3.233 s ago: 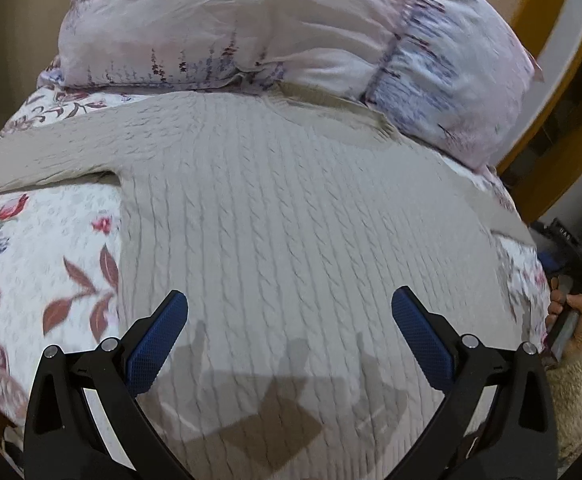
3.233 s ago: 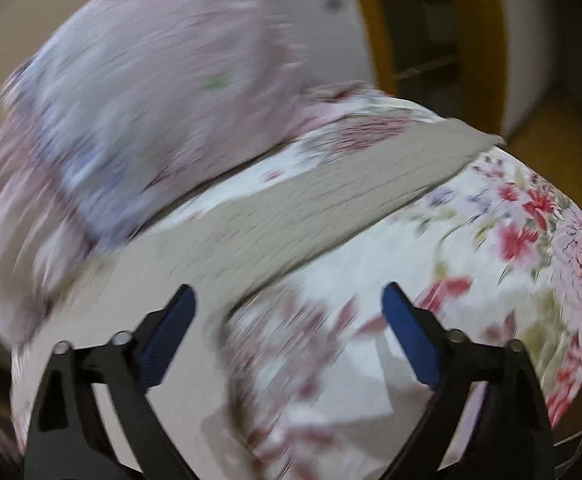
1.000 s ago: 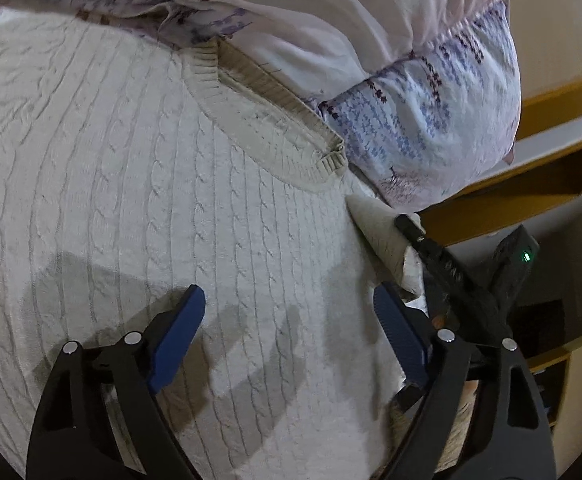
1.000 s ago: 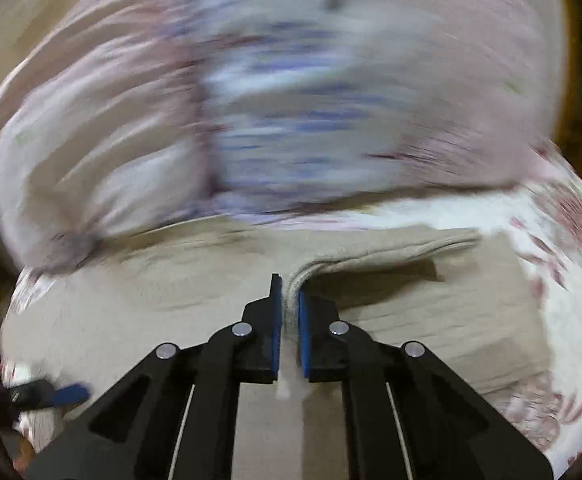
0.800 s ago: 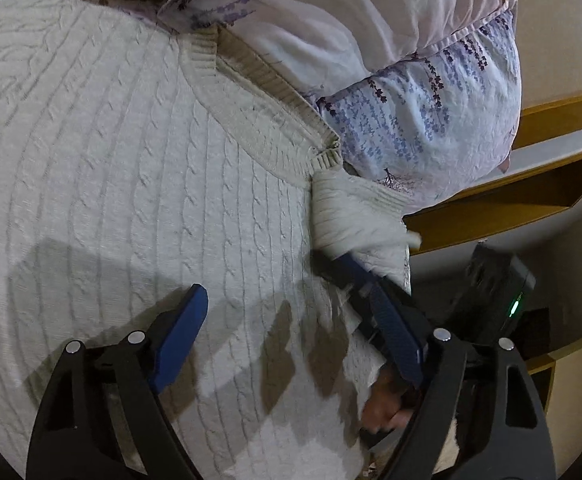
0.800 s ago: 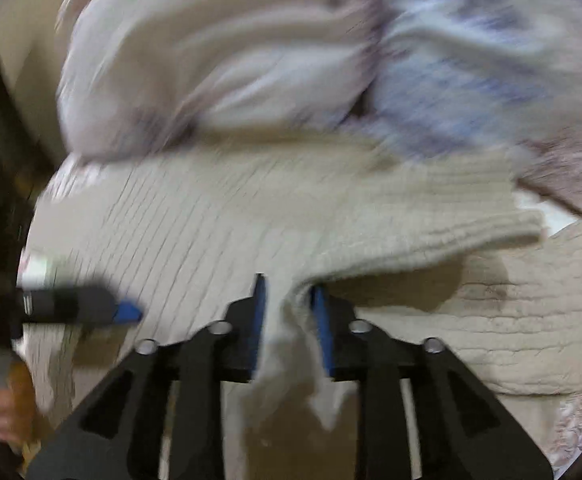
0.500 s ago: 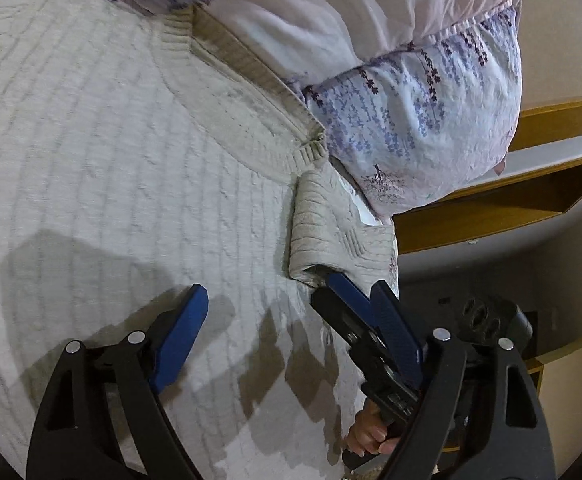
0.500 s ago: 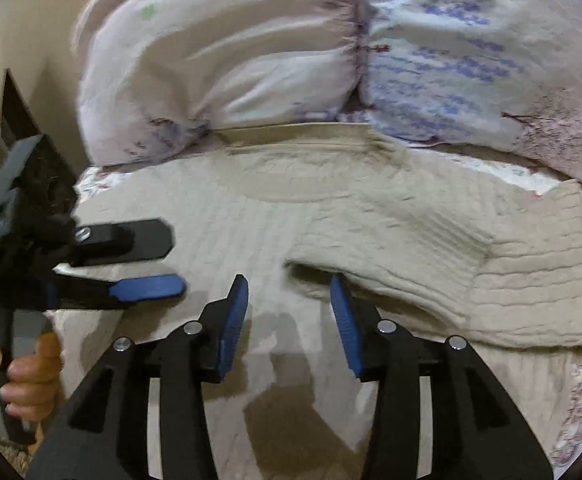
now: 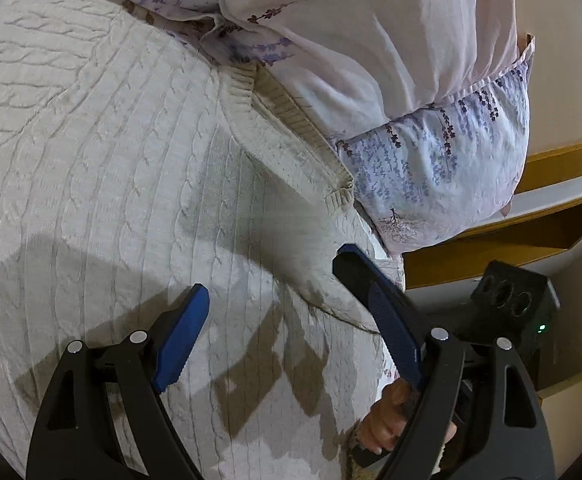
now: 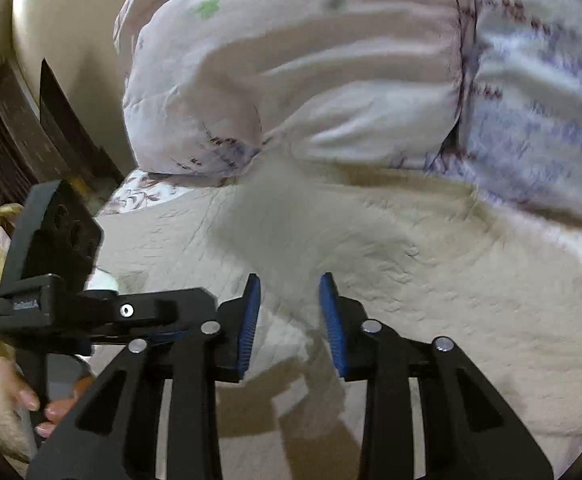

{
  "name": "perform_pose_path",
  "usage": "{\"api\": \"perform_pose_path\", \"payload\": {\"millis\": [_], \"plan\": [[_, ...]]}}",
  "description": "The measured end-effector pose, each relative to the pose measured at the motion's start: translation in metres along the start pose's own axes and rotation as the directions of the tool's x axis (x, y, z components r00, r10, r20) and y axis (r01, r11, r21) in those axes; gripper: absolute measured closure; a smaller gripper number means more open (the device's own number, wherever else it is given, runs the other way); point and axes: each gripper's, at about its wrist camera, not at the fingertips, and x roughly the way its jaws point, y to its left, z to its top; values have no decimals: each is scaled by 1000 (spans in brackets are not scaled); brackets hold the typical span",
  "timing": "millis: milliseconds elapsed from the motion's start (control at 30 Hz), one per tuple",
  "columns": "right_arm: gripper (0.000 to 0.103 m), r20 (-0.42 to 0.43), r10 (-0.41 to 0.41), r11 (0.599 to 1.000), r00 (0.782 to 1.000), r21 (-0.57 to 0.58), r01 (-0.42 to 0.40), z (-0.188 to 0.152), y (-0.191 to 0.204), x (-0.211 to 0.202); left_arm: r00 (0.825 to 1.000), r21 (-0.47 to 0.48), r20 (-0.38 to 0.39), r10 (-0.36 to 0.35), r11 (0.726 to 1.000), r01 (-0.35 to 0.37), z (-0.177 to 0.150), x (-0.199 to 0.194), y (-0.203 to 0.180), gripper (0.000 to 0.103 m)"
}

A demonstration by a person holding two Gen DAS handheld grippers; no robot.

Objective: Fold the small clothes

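- Bedding fills both views: a cream cable-knit sweater (image 9: 123,184) lies spread flat on the bed, its ribbed neckline (image 9: 291,120) tucked against a pale floral pillow (image 9: 431,92), with a wooden headboard ledge (image 9: 511,240) behind.
- One sleeve (image 9: 331,264) already lies folded in across the sweater's body, near the shoulder by the pillow.
- Judged from this, the step in hand is setting that sleeve fold. To do it well, lay the sleeve flat with its edge in line with the side seam, press out the bulge at the fold, and only then take the opposite sleeve so both sides match.
- Left gripper (image 9: 287,332) hovers over the sweater's chest with its jaws spread wide; nothing is between the blue pads and they touch no cloth.
- Right gripper (image 10: 291,316) has its jaws partly apart and closing. Blurred knit shows between the pads, but they do not appear to press on it; I judge it ungripped.
- A hand (image 9: 387,420) holds the right gripper's handle at the bed's edge.
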Motion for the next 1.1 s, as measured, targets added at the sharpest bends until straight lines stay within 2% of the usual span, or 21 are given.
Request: {"api": "perform_pose_path", "payload": {"millis": [100, 167, 267, 367, 433, 533, 600, 633, 700, 733, 767, 833, 933, 967, 1100], "plan": [[71, -16, -13, 995, 1000, 97, 14, -12, -19, -11, 1000, -10, -6, -2, 1000, 2, 0, 3, 1, 21], [57, -10, 0, 980, 1000, 197, 2, -25, -37, -29, 1000, -17, -5, 3, 1000, -3, 1, 7, -1, 21], [50, 8, 5, 925, 1000, 381, -8, -52, -72, -56, 1000, -46, 3, 11, 999, -11, 6, 13, 0, 26], [50, 28, -50, 834, 998, 550, 27, -81, -110, -83, 998, -82, 20, 53, 995, -51, 15, 21, 2, 31], [50, 51, -107, 748, 993, 662, 46, -100, -140, -101, 996, -94, 39, 80, 993, -76, 22, 24, 2, 35], [50, 85, -188, 634, 979, 771, 55, -117, -175, -115, 990, -89, 67, 127, 989, -120, 30, 28, 1, 47], [53, 109, -224, 595, 968, 802, 47, -118, -186, -120, 987, -98, 71, 146, 985, -139, 34, 33, 2, 63], [54, 121, -256, 584, 959, 810, 54, -117, -190, -122, 985, -99, 70, 156, 984, -148, 35, 36, 2, 68], [64, 117, -296, 587, 948, 805, 84, -110, -196, -119, 984, -89, 71, 163, 984, -157, 40, 42, 3, 95], [86, 106, -305, 591, 946, 801, 101, -106, -197, -117, 985, -82, 71, 160, 985, -154, 41, 44, 3, 95], [95, 115, -292, 604, 949, 792, 90, -103, -194, -115, 985, -75, 70, 160, 985, -155, 42, 44, 3, 95], [95, 160, -290, 655, 944, 752, 74, -99, -180, -120, 987, -30, 83, 141, 990, -139, 40, 35, -4, 96], [96, 188, -282, 716, 941, 694, 76, -98, -156, -124, 980, 46, 123, 158, 985, -165, 35, 15, -16, 96], [96, 179, -277, 724, 944, 685, 83, -98, -152, -122, 976, 61, 137, 172, 982, -181, 33, 8, -17, 96], [95, 72, -333, 734, 940, 646, 210, -98, -146, -99, 956, 58, 155, 249, 964, -261, 31, -6, -1, 96]]}}
